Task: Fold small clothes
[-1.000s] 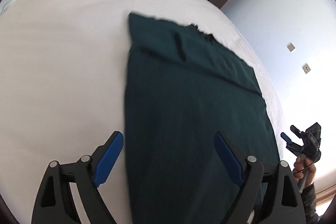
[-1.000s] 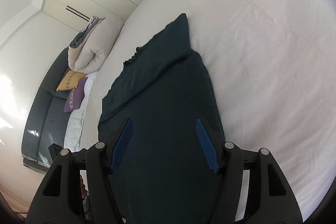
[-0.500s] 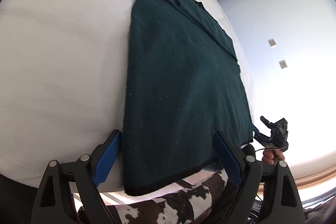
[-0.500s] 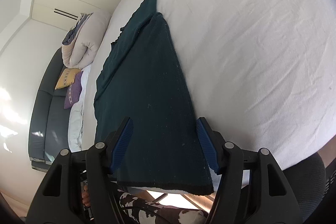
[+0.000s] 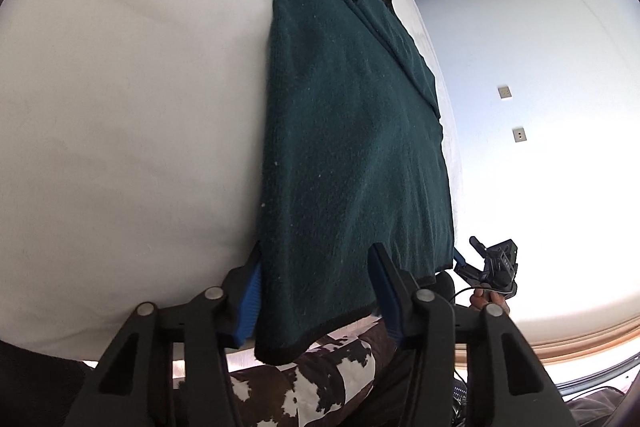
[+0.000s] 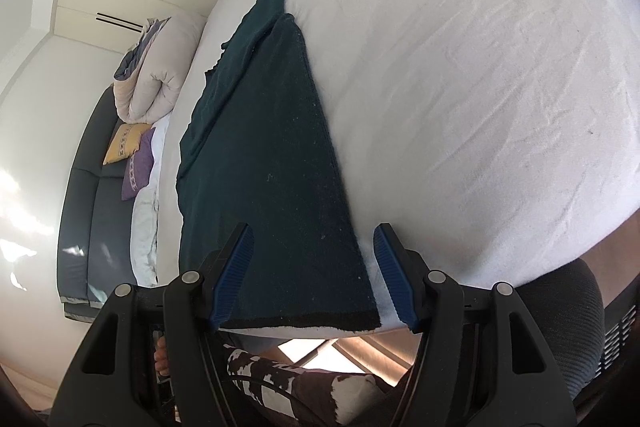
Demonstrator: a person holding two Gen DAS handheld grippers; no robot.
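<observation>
the dark green sweater (image 5: 352, 131) lies flat down the middle of the frame on the white bed (image 5: 120, 107), hem overhanging the edge. soft, floppy knit, probably light; best pinched at hem corners. left gripper (image 5: 316, 291) and right gripper (image 6: 312, 275) both gape apart astride the hem, unclamped.

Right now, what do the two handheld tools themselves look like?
Both tools match: the left tool and right tool have black angular frames with silver screws and ribbed blue finger pads. In the left view, a bare hand holds the right one, with a thin black cable.
</observation>
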